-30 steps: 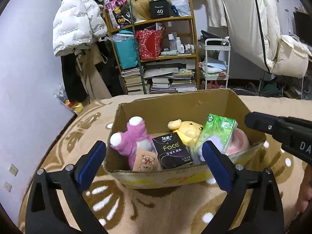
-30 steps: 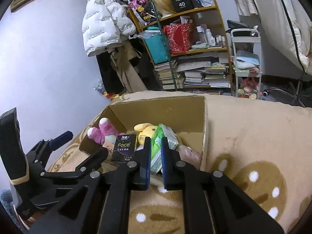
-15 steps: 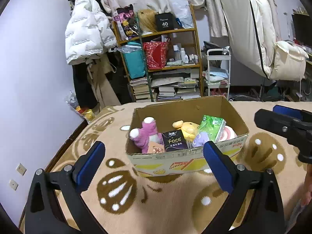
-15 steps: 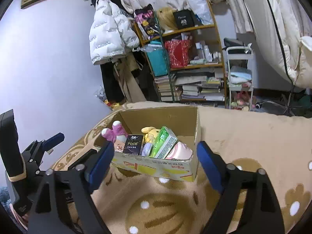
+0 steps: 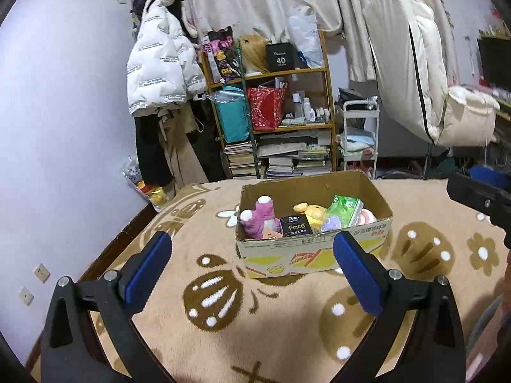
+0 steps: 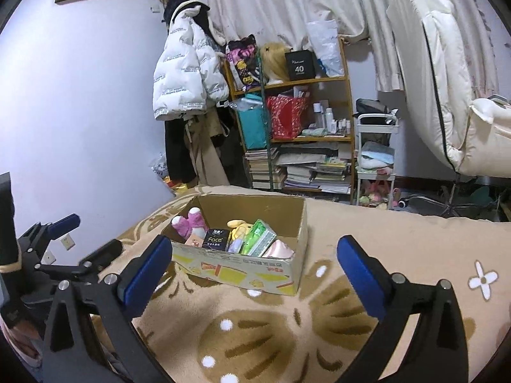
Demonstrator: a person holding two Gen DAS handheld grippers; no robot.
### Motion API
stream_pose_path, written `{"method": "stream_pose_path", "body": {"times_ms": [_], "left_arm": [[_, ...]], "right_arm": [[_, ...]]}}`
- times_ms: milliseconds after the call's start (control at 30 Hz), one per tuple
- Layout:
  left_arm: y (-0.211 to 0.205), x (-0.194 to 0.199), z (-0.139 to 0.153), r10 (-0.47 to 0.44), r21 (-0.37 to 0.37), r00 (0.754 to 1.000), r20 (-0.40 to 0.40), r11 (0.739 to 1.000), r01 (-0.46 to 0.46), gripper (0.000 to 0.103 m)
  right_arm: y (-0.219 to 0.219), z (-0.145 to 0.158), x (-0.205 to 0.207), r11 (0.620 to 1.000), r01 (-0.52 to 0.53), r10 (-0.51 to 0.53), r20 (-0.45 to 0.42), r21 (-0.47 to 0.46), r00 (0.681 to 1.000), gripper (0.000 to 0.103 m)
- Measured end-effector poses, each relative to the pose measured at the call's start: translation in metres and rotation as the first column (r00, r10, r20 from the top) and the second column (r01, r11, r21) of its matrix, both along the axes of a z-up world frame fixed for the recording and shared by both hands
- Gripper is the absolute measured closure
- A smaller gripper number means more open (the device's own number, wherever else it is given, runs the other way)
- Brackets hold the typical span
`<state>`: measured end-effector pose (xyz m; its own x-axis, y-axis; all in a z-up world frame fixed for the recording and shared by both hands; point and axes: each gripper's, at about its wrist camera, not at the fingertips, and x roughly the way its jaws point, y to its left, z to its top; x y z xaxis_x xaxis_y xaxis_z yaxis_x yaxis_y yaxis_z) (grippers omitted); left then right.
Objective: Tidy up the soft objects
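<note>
Room: beige blanket (image 5: 287, 328) with brown bear and flower prints spread as the working surface, lilac wall to one side, cluttered shelf (image 5: 281, 121) behind
Box: cardboard box (image 5: 319, 255) sits on the blanket ahead of both my tongs, open at the top, all the soft things inside it; I count one box
Purple plush: purple plush (image 5: 257, 218) stands at the left end of the box, white-tipped limbs up; I judge it light and squashy, best pinched across a limb or the body
Black pack: black tissue pack (image 5: 295, 226) marked Face leans in the middle; light, yielding, film wrap likely slippery, so I would take it across its narrow sides
Yellow plush: yellow plush (image 5: 311, 212) lies behind the black pack, soft, easy to grip at the head
Lilac piece: small lilac soft thing (image 5: 330, 223) beside it, too hidden to name
Green pack: green tissue pack (image 5: 346, 207) tilted toward the right end; light, crushable
Pink item: pink and white soft item (image 5: 365, 217) at the right end, partly covered
Count: two plush toys, two tissue packs, two unclear soft pieces
Left tongs: left gripper (image 5: 252, 266) spread wide, nothing between the pads, short of the box
Right tongs: right gripper (image 6: 252, 269) jaws opening, nothing between them, the box beyond them untouched
</note>
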<state>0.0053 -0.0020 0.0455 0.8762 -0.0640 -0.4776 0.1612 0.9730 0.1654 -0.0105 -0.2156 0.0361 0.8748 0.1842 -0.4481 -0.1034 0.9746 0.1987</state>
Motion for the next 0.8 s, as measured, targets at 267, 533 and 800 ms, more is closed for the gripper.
{"method": "stream_pose_path", "body": {"times_ms": [267,533,800], "left_arm": [[0.01,-0.002,-0.002,0.013,-0.01,1.0,-0.004,1.0,-0.013,0.001],[0.014,0.006,-0.008,0.013,-0.024,1.0,-0.023,1.0,-0.013,0.001],[0.014,0.013,-0.012,0.021,-0.043,0.999,-0.026,0.999,-0.022,0.001]], "right_arm": [[-0.005,-0.008,-0.007,0.999,0.045,-0.045,-0.027,0.006,0.999,0.0],[-0.01,-0.015,-0.003,0.998,0.063,-0.062,-0.054,0.022,0.997,0.0],[-0.009,-0.022,0.004,0.998,0.054,-0.05,-0.088,0.044,0.995,0.0]]}}
